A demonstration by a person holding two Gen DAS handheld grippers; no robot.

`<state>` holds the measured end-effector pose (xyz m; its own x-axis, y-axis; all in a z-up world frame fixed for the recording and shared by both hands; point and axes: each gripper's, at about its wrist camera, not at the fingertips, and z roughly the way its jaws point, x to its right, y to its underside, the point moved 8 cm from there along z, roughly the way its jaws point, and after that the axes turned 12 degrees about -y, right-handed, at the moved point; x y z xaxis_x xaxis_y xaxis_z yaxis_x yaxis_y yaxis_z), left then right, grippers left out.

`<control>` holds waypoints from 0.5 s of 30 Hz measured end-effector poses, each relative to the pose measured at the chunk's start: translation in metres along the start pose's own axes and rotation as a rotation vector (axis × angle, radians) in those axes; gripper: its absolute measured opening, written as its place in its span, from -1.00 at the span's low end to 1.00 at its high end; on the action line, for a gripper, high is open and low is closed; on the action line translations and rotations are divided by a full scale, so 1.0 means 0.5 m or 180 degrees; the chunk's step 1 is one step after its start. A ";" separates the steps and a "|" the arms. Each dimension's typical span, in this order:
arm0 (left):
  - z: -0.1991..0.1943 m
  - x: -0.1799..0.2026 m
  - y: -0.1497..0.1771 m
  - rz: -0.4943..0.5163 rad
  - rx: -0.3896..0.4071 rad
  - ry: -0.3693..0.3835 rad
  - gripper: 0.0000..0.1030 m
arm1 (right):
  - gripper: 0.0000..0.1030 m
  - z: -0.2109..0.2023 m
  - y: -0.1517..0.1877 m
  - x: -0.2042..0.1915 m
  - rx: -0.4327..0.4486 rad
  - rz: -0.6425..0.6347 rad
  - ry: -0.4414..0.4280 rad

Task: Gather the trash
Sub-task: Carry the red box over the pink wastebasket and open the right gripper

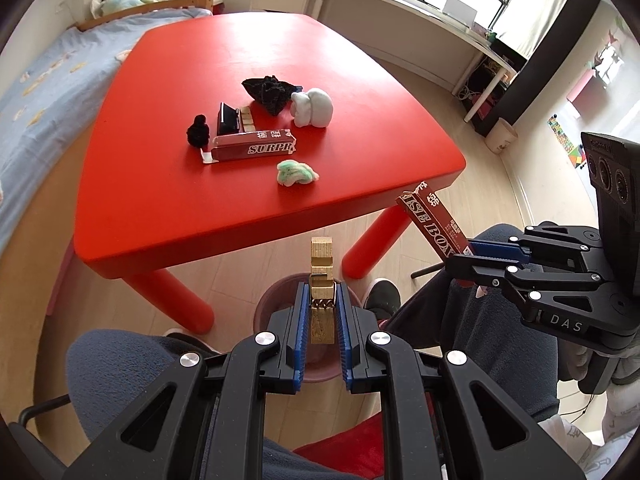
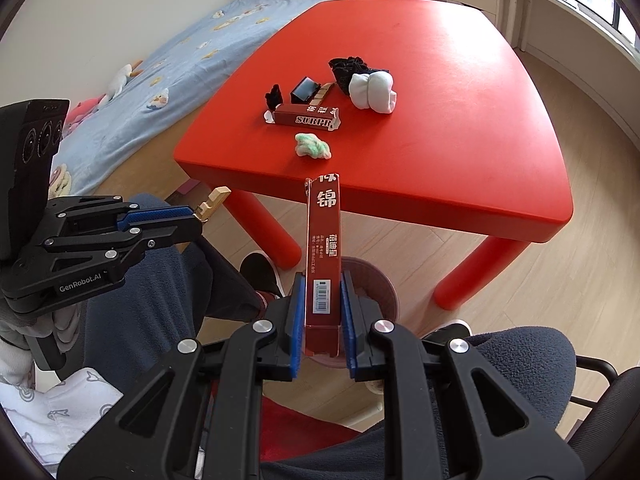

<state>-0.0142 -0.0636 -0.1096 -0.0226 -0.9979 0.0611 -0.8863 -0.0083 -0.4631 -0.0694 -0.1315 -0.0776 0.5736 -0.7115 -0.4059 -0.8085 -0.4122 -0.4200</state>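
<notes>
Left claw [image 1: 322, 312] clamps gold block [image 1: 322, 280], right claw [image 2: 322, 308] clamps red box [image 2: 323, 256]; both hang over pink bin [image 2: 376, 284] at lower centre, likely for dropping; more trash sits mid-bench [image 2: 440, 100].

Red carton [image 2: 323, 264] clamped between right jaws: "锦", barcode; left view reads "ISE BOX". Red carton on table [image 1: 256, 146], beyond jaws: "SURPR". Left gripper [image 2: 196, 216] body: "GenRobot.AI". Right gripper [image 1: 466, 254] body: "DAS".
</notes>
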 end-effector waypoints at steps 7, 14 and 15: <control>0.000 0.001 -0.005 0.0014 -0.0009 0.0032 -0.73 | -0.63 0.005 0.001 0.004 -0.0026 0.0009 -0.0055; -0.004 -0.022 -0.016 -0.0093 0.0104 -0.0103 0.76 | 0.75 -0.004 -0.003 0.029 0.0048 0.0098 0.0079; -0.006 -0.026 -0.018 -0.0103 0.0130 -0.0139 0.77 | 0.77 -0.006 -0.004 0.032 0.0063 0.0112 0.0086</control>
<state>-0.0072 -0.0502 -0.1037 0.0267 -0.9989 0.0386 -0.8665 -0.0424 -0.4973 -0.0589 -0.1434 -0.0808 0.5408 -0.7405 -0.3989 -0.8252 -0.3755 -0.4219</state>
